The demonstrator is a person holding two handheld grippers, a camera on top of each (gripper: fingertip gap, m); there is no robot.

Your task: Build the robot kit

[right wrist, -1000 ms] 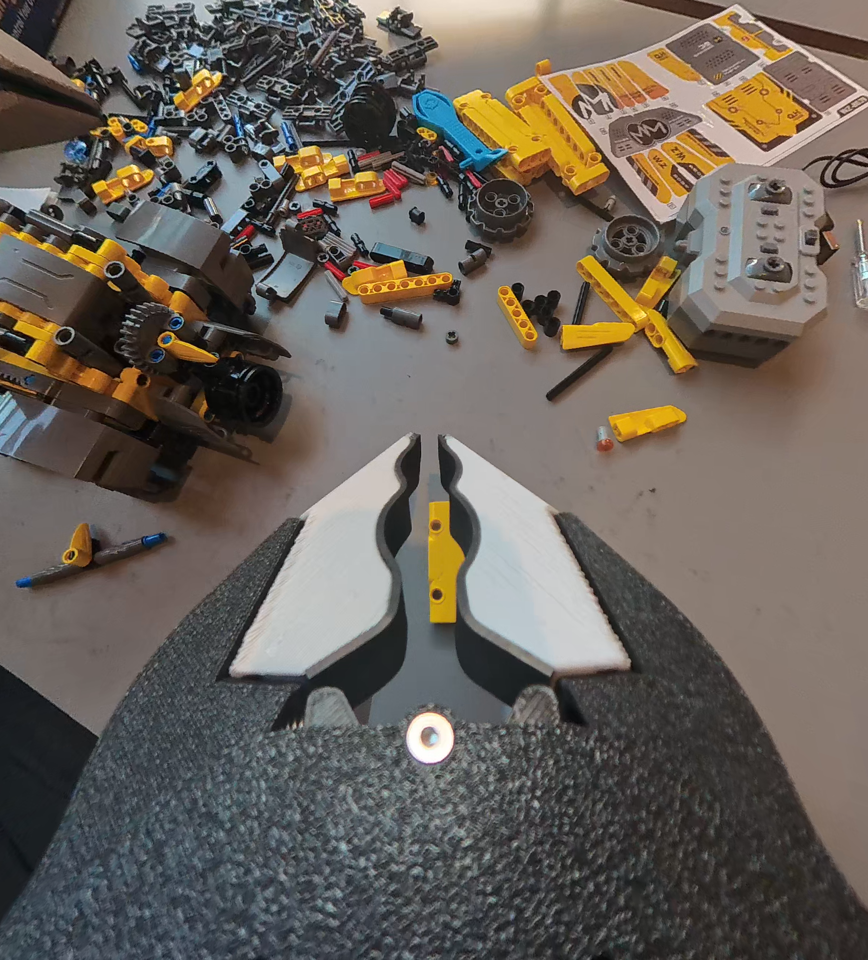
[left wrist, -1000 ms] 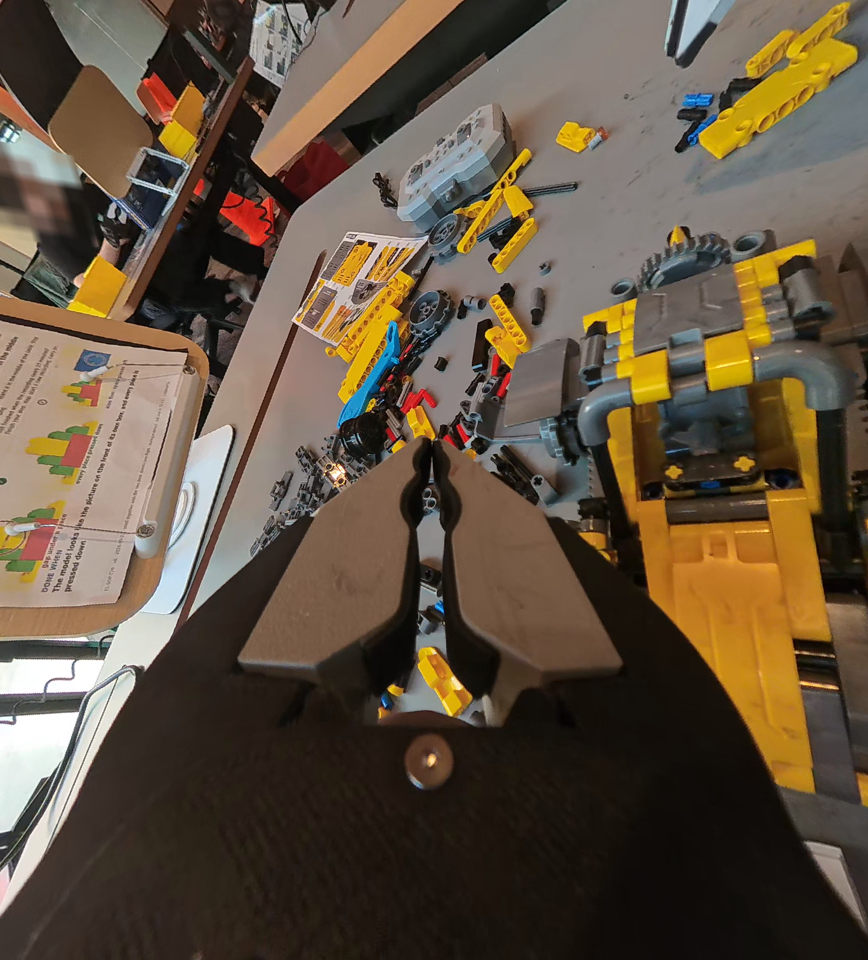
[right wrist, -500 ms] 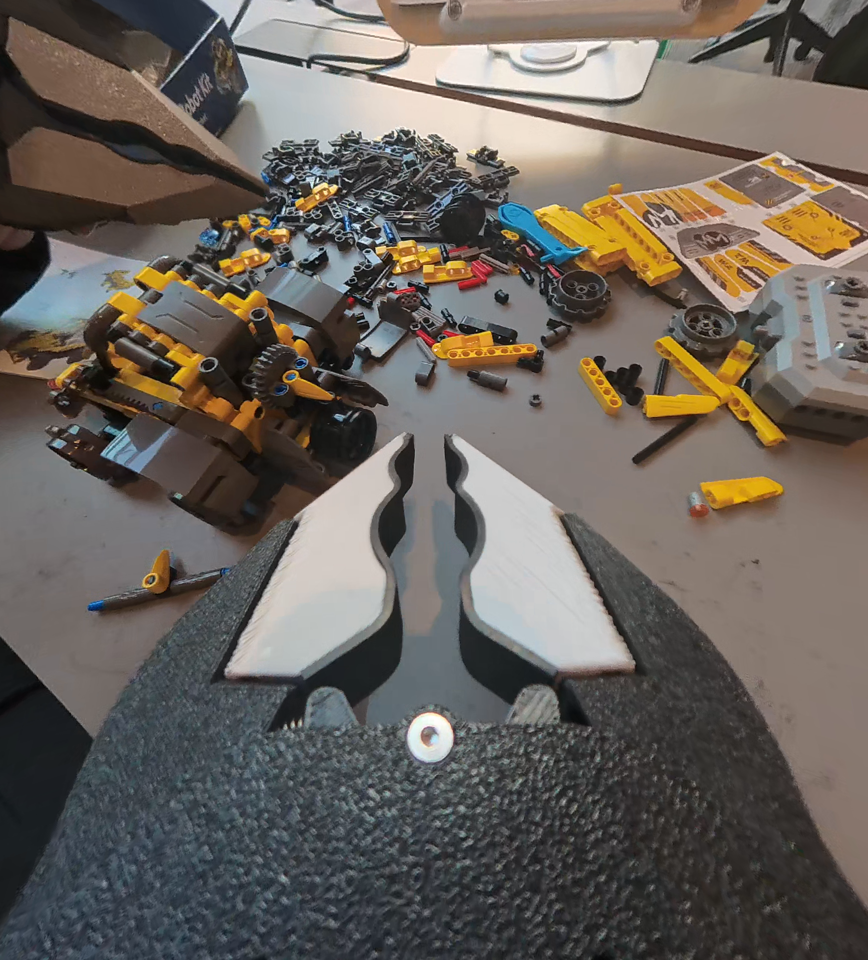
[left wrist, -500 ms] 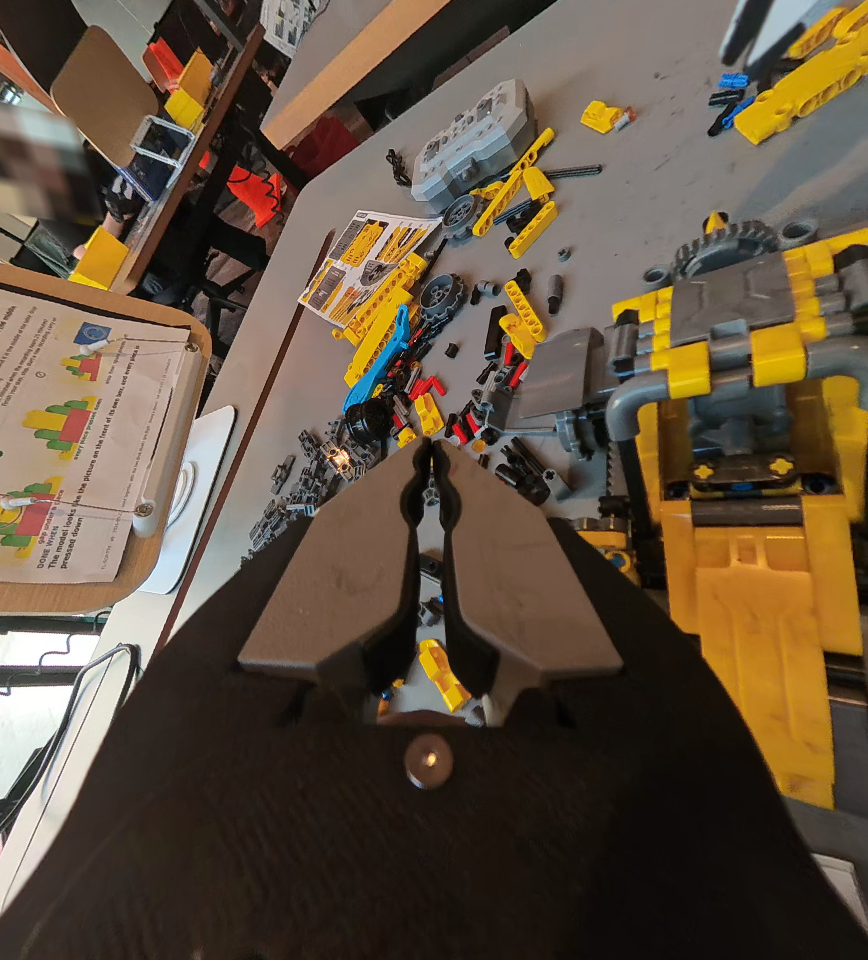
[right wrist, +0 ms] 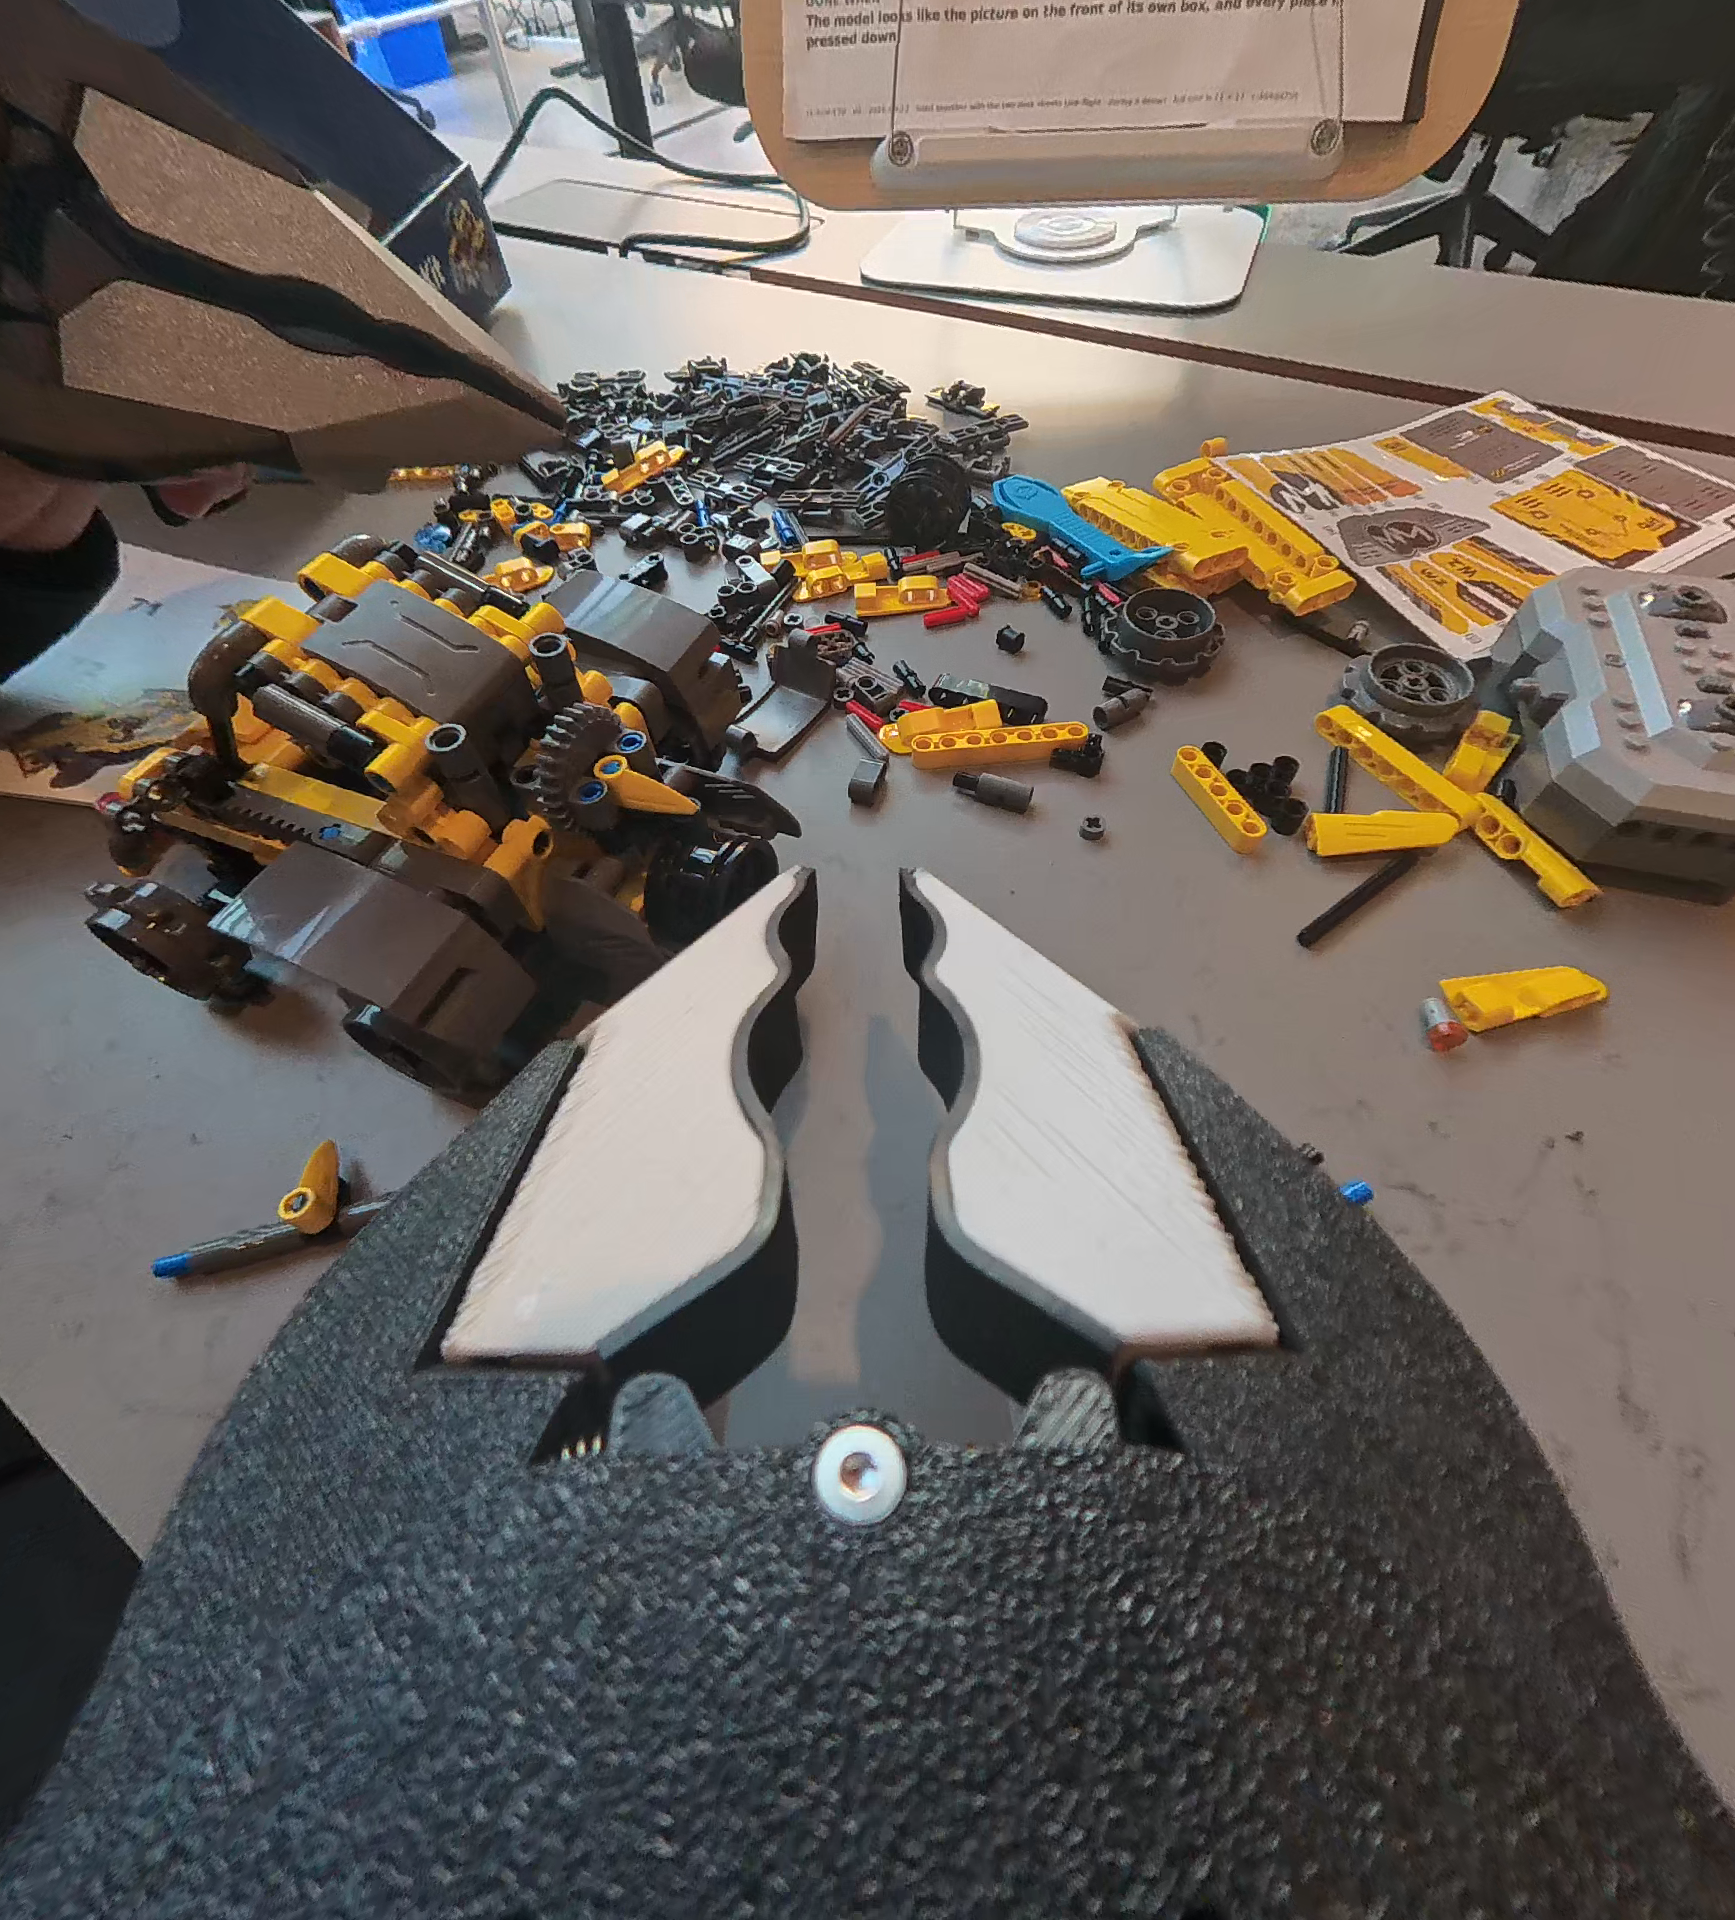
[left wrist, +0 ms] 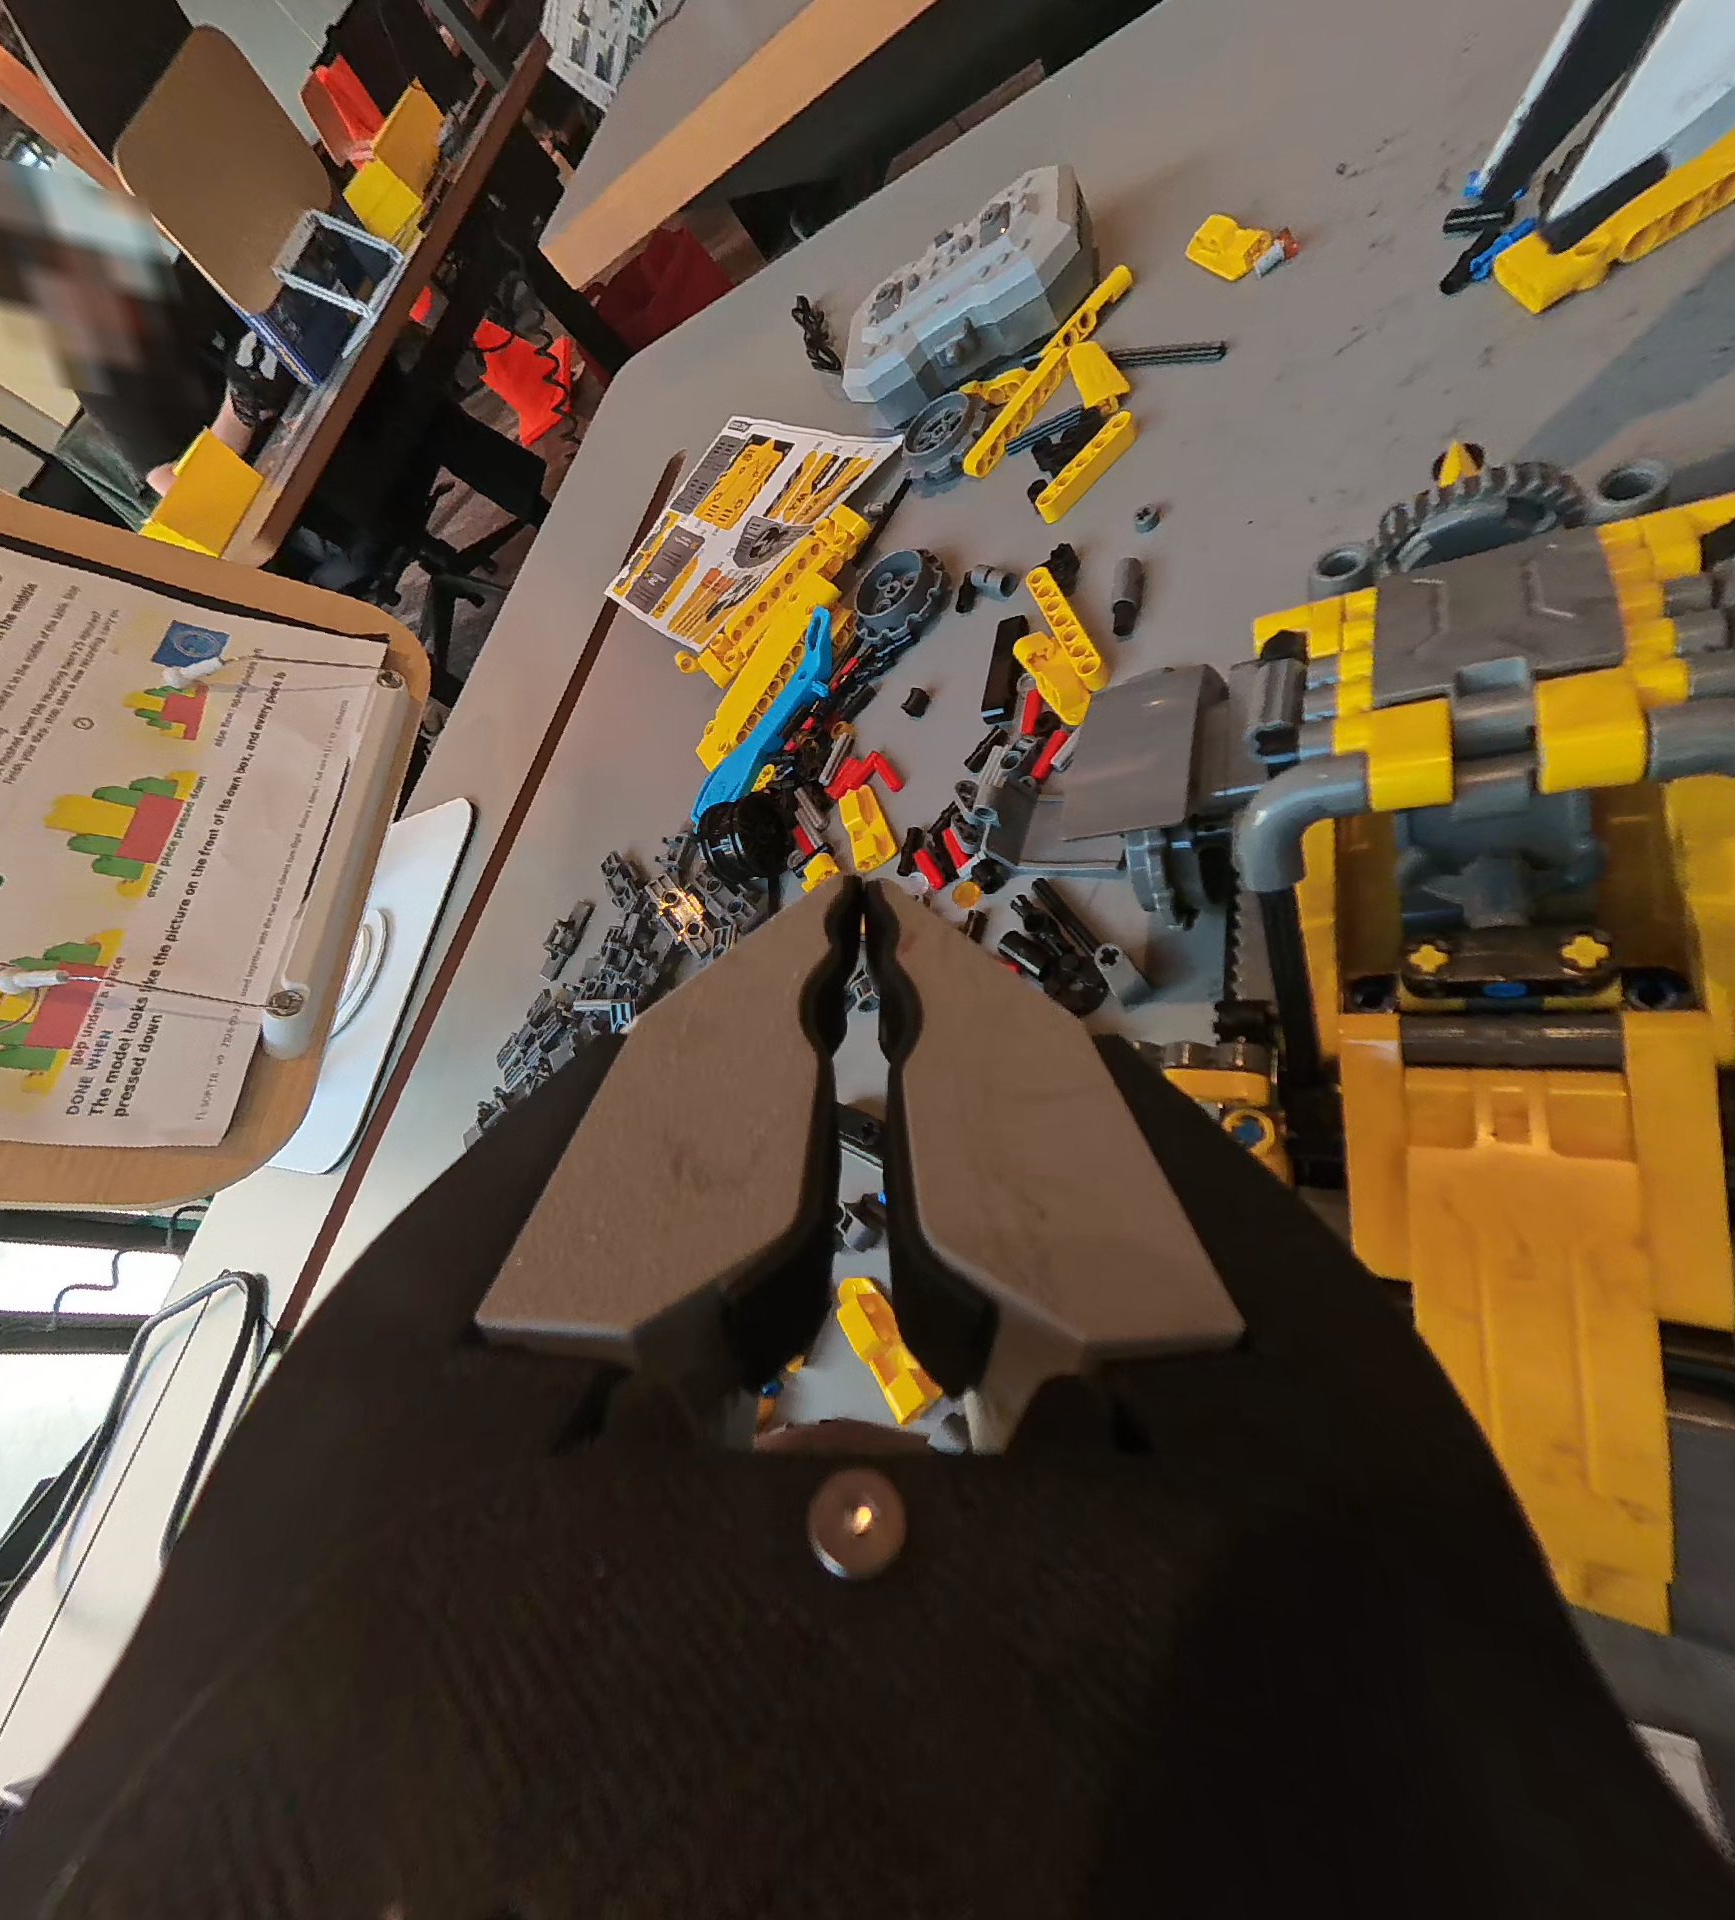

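Note:
My left gripper (left wrist: 855, 891) is shut and empty, held above the small dark parts (left wrist: 624, 935) beside the yellow and grey model vehicle (left wrist: 1465, 935). It also shows in the right wrist view (right wrist: 556, 416), over the parts pile (right wrist: 790, 447). My right gripper (right wrist: 858, 883) is slightly open and empty, low over the grey table (right wrist: 1465, 1299) just right of the model (right wrist: 427, 779). In the left wrist view the right gripper (left wrist: 1512, 171) hangs over a long yellow beam assembly (left wrist: 1673, 197).
A grey battery box (right wrist: 1673, 727), a sticker sheet (right wrist: 1486, 499), a blue part (right wrist: 1081, 525), yellow beams and wheels lie to the right. A yellow wedge (right wrist: 1523, 997) and an axle (right wrist: 260, 1226) lie apart. A stand with a paper sheet (right wrist: 1102, 104) is behind. Across from one pair of fingers to the other is roughly 15 cm.
The right gripper has tilted up and its fingers have opened a little; the yellow beam seen between them a second ago is out of its view. The left gripper has shifted slightly and stays shut.

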